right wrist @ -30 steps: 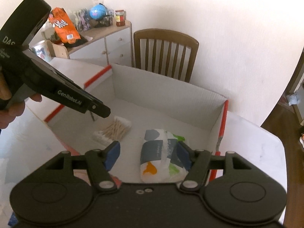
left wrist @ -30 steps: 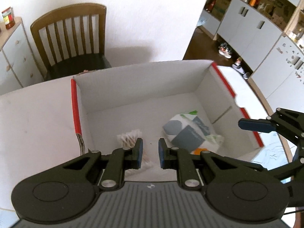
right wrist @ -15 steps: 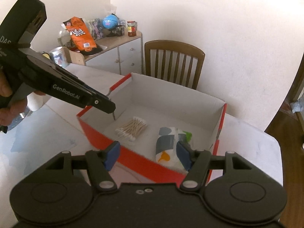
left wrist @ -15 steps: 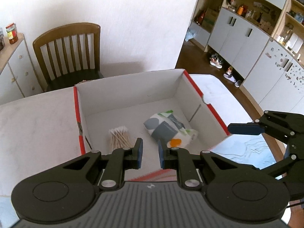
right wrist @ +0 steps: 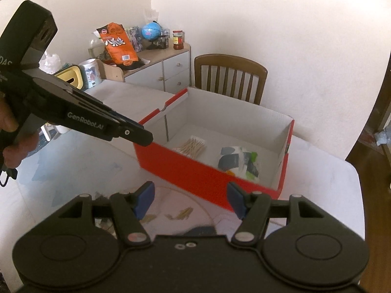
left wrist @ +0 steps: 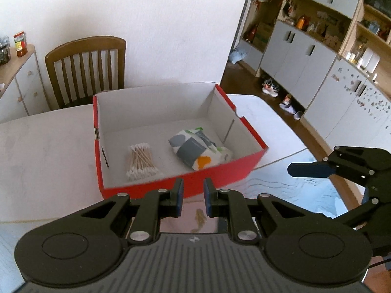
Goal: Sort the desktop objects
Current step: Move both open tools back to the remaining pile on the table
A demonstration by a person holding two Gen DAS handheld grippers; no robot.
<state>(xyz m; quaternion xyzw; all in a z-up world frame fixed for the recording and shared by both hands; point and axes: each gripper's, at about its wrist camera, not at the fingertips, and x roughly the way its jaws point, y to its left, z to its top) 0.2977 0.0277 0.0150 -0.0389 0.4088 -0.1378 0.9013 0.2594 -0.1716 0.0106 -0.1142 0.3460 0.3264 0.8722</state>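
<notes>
A red box (left wrist: 220,174) with a white inside stands on the table; it also shows in the right wrist view (right wrist: 195,173). Inside lie a bundle of cotton swabs (left wrist: 140,161) on the left and a patterned tissue pack (left wrist: 199,150) on the right; the swabs (right wrist: 193,145) and the pack (right wrist: 238,161) also show in the right wrist view. My left gripper (left wrist: 191,196) is nearly shut and empty, just in front of the box's near wall. My right gripper (right wrist: 189,199) is open and empty, also in front of the box.
A wooden chair (left wrist: 85,70) stands behind the table. A white cabinet (right wrist: 156,70) with snacks, a globe and jars is at the far left. A glass-covered patterned mat (left wrist: 293,185) covers the near table. White cupboards (left wrist: 305,56) line the room's right side.
Both grippers have pulled back and up out of the box; they were over its inside and are now in front of its near wall. The swabs and tissue pack stayed in the box.
</notes>
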